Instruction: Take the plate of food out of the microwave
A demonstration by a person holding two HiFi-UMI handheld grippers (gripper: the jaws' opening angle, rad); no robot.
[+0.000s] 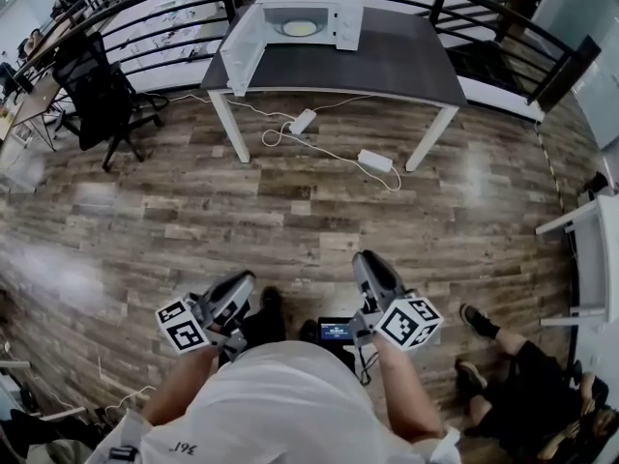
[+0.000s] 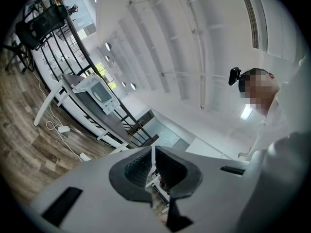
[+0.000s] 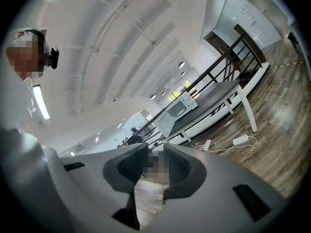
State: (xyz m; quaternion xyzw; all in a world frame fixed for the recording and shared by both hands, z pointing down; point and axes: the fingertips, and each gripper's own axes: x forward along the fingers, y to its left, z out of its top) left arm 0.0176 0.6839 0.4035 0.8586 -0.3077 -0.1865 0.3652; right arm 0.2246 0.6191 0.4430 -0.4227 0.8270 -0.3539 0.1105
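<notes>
The white microwave point(image 1: 309, 13) stands far ahead on a dark-topped table point(image 1: 406, 61), its door swung open to the left. Inside it lies the plate of food point(image 1: 300, 28), pale with yellow food. The microwave point(image 2: 99, 91) also shows small in the left gripper view, and the microwave point(image 3: 180, 106) is small in the right gripper view too. Both grippers are close to my body, far from the table. My left gripper point(image 1: 250, 280) point(image 2: 153, 159) is shut with nothing in it. My right gripper point(image 1: 366, 259) point(image 3: 155, 161) stands slightly open and holds nothing.
Wood floor lies between me and the table. White power bricks and cables point(image 1: 372, 159) lie under the table. A black office chair point(image 1: 102, 95) stands at the left, a black railing point(image 1: 503, 22) behind the table. A seated person's legs point(image 1: 522, 375) and a white table point(image 1: 590, 249) are at the right.
</notes>
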